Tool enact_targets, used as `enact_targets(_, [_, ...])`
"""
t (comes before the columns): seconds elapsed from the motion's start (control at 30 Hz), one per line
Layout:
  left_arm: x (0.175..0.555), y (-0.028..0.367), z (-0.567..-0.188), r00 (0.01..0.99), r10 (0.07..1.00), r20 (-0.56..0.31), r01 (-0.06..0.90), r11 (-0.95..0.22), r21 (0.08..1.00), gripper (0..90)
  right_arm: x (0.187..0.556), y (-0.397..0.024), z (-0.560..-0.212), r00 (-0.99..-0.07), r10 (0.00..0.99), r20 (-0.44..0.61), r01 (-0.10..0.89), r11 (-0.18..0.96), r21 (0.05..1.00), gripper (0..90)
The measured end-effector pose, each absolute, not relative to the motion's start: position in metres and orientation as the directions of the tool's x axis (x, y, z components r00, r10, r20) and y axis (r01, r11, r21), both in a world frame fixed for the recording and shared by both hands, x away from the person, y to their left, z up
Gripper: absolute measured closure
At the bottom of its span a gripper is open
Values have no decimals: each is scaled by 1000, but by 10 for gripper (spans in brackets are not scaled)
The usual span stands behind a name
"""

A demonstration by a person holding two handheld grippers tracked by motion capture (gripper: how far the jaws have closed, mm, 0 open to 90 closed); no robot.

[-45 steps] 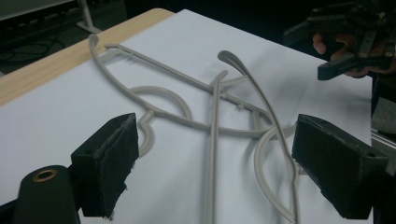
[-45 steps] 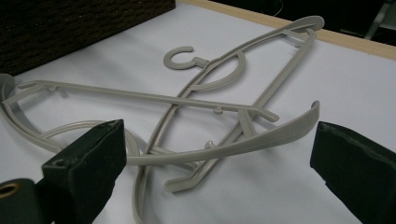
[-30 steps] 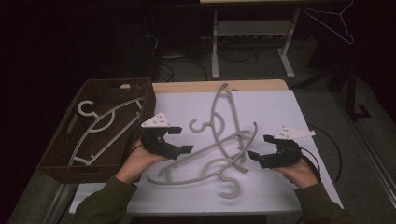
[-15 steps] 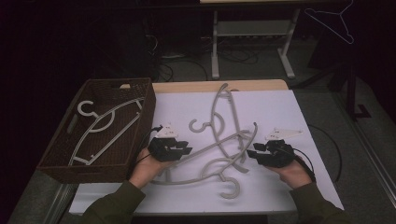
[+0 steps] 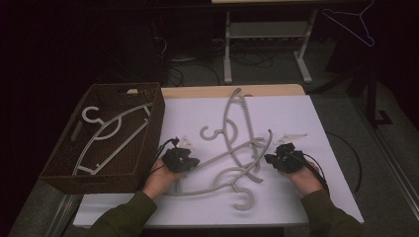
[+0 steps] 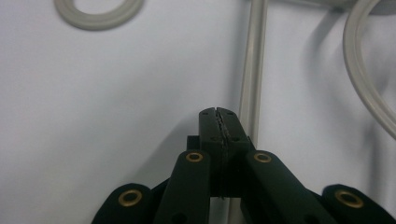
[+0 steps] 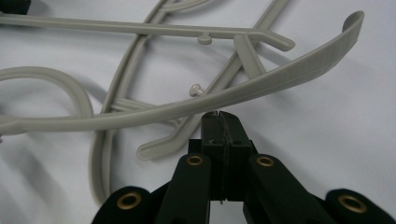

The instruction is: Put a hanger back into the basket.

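My left tool [image 6: 218, 112] has just pinched together with nothing between its tips, just beside the straight bar of a grey plastic clothes hanger [image 5: 217, 173] lying on the white counter [image 5: 296, 118]. My right tool [image 7: 220, 114] has likewise just closed empty, at that hanger's curved arm.

- This looks like a lab or recording room, not a home: it is dark around one lit white-covered wooden table [image 5: 316, 113].
- Loose black cables [image 5: 197, 64] lie on the grey floor [image 5: 276, 74].
- A grey metal rack [image 5: 267, 34] stands behind.
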State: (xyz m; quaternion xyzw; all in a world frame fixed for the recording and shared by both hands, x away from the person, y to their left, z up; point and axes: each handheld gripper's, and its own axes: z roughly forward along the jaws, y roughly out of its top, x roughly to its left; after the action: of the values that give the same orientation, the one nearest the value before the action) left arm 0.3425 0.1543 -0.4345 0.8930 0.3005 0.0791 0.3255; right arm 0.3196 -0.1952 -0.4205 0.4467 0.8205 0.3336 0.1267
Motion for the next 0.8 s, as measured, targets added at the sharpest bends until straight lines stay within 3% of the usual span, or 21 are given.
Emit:
enact_targets(0.5, [332, 148, -437, 844, 520, -132, 486, -635, 601, 900, 347, -173, -421, -558, 826, 75, 651, 381, 656, 896])
enact_targets(0.8, [326, 143, -438, 866, 480, -139, 458, -652, 604, 900, 372, -138, -424, -603, 796, 57, 631, 431, 645, 896])
